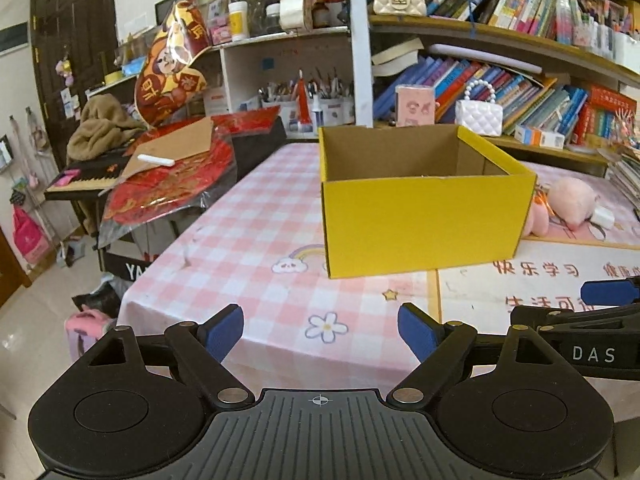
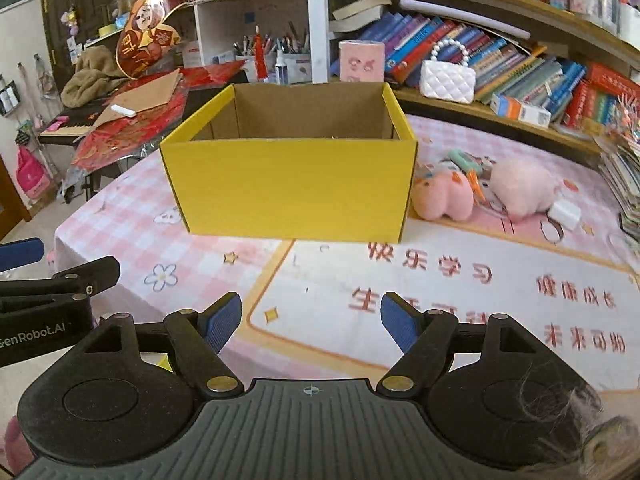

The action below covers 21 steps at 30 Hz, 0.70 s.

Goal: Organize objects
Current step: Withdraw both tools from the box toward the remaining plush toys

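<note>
A yellow cardboard box [image 1: 424,224] stands open on the pink checked tablecloth [image 1: 248,240]; its inside floor is hidden by the near wall. It also shows in the right wrist view [image 2: 292,188]. To its right lie two pink plush toys [image 2: 444,198] [image 2: 520,188], some small colourful items [image 2: 468,164] and a small white block [image 2: 565,213]. My left gripper [image 1: 320,334] is open and empty, low over the near table edge. My right gripper [image 2: 311,322] is open and empty over a printed mat [image 2: 460,300], in front of the box.
Bookshelves [image 2: 520,60] run along the back and right. A white quilted bag [image 2: 448,80] and pen holders [image 2: 280,64] stand behind the box. A keyboard piled with red paper [image 1: 168,184] is left of the table. A book stack [image 2: 624,184] sits at the right edge.
</note>
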### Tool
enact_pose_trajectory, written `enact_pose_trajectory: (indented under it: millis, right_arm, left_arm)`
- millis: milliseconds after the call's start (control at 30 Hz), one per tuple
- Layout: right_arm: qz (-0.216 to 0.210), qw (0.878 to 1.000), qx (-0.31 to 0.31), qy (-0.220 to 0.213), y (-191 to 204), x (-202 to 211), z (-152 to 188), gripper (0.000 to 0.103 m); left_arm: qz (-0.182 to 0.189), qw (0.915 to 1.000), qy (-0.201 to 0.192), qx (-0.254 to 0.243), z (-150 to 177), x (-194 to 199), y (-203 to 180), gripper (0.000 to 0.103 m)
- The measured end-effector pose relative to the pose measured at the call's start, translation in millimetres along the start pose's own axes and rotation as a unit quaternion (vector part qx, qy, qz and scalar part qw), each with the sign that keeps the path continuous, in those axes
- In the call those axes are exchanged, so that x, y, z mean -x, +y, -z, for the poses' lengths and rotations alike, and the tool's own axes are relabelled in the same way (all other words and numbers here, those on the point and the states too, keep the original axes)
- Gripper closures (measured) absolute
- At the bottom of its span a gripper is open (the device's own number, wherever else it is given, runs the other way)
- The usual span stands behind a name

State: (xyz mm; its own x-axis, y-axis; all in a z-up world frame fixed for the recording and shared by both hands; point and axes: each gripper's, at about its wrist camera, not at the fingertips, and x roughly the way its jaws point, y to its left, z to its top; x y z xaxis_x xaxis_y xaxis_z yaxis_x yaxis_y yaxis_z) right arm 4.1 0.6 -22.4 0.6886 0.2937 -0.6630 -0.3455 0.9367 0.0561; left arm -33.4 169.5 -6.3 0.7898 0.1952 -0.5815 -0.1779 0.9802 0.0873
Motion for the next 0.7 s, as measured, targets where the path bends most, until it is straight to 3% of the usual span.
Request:
enact_pose_trajectory:
  millis: [433, 700]
  right_arm:
    - [0.028, 0.999, -0.031, 0.019, -18.2, 11.9, 21.3, 0.027]
    - [0.077, 0.993, -0.083, 0.030, -47.0, 20.9, 34.3, 0.024]
  left_arm:
    - [0.039, 0.9989, 0.017, -0.018, 11.7, 3.6, -22.7, 0.016]
    - [0.078, 0.9953, 0.031, -0.048, 12.6, -3.3, -48.5, 0.016]
